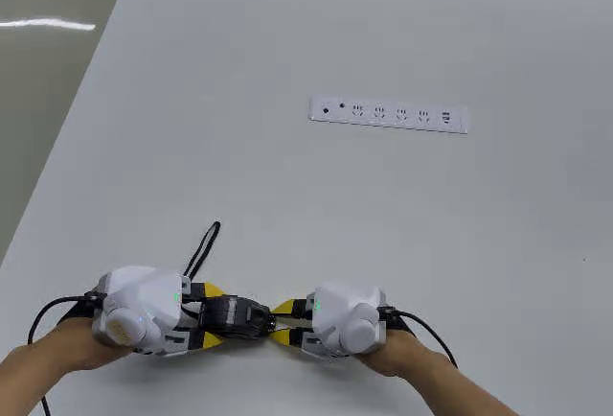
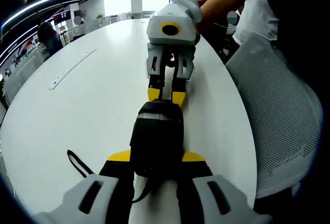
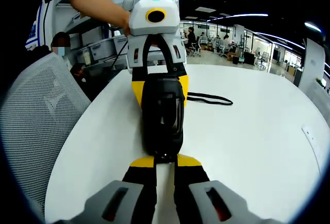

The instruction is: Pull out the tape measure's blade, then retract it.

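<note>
A black tape measure (image 1: 238, 315) lies low over the white table (image 1: 287, 196) near its front edge. My left gripper (image 1: 212, 315) is shut on the case, its yellow-tipped jaws pressing both sides (image 2: 157, 157). My right gripper (image 1: 283, 322) faces it from the other side, shut on the blade's end hook right at the case mouth (image 3: 165, 161). Hardly any blade shows between the hook and the tape measure (image 3: 162, 113). The black wrist strap (image 1: 203, 248) trails away across the table from the case.
A white power strip (image 1: 388, 114) lies further back on the table, right of centre. The table's left edge (image 1: 67, 128) drops to a grey floor. A grey mesh chair (image 2: 278, 105) stands by the near edge, behind the grippers.
</note>
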Available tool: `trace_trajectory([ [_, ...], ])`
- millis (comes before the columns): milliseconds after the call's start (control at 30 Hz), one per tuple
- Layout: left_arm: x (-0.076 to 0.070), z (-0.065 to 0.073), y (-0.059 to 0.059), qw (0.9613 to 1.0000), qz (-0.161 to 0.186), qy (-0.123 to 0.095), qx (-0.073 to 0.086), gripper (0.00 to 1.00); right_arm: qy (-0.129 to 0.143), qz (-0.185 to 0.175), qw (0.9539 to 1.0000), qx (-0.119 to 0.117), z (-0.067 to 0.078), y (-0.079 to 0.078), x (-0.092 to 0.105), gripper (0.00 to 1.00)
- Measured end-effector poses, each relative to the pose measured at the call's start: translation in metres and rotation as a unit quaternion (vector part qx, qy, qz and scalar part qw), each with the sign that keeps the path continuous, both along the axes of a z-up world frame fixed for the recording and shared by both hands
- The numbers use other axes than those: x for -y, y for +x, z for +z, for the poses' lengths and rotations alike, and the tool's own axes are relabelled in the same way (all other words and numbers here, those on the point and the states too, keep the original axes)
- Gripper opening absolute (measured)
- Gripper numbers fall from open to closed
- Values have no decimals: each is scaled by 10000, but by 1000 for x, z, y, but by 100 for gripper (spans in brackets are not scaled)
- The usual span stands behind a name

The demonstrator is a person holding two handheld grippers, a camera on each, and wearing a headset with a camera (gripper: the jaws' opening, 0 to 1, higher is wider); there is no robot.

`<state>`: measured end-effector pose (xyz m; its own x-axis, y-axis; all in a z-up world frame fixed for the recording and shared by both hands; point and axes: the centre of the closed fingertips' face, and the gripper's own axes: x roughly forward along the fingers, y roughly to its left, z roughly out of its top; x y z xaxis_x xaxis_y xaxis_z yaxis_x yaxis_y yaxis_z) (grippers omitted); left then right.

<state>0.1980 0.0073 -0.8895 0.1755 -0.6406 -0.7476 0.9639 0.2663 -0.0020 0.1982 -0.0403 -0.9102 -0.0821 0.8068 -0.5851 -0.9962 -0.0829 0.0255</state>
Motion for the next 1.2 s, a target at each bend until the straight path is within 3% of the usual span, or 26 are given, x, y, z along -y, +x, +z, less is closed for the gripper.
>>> trace_trajectory([
  [1200, -4, -2, 1, 10000, 20, 28, -52, 27, 103, 25, 9999, -73, 2, 2, -2, 8],
])
